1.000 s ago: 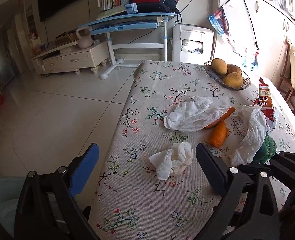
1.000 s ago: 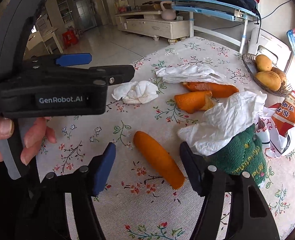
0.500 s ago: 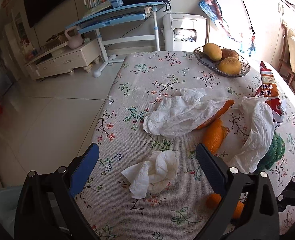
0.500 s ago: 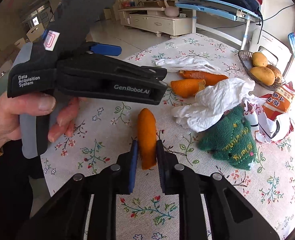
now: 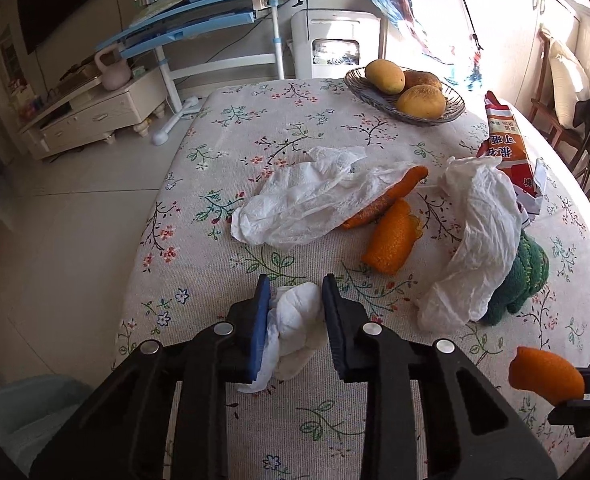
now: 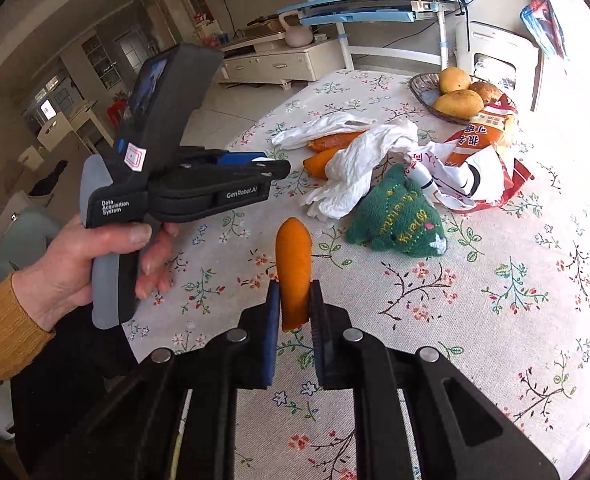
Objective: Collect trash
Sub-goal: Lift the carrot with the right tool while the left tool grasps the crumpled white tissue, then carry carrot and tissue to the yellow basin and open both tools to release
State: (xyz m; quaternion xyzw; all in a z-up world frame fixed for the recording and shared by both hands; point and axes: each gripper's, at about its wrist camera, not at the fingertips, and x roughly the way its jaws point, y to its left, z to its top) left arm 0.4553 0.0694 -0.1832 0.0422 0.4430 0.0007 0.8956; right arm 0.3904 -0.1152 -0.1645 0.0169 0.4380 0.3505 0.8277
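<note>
My left gripper is shut on a crumpled white tissue at the near left of the floral table. My right gripper is shut on an orange peel and holds it above the table; the peel also shows in the left wrist view. A large white tissue lies over a second peel, with a third peel beside it. Another white tissue drapes over a green knitted toy.
A wicker basket of mangoes stands at the far right. A red snack bag lies by the right edge. A pale bin sits on the floor at the near left, below the table edge.
My left gripper moved forward and shut on the crumpled tissue. My right gripper, shut on the orange peel, lifted it off the table.
</note>
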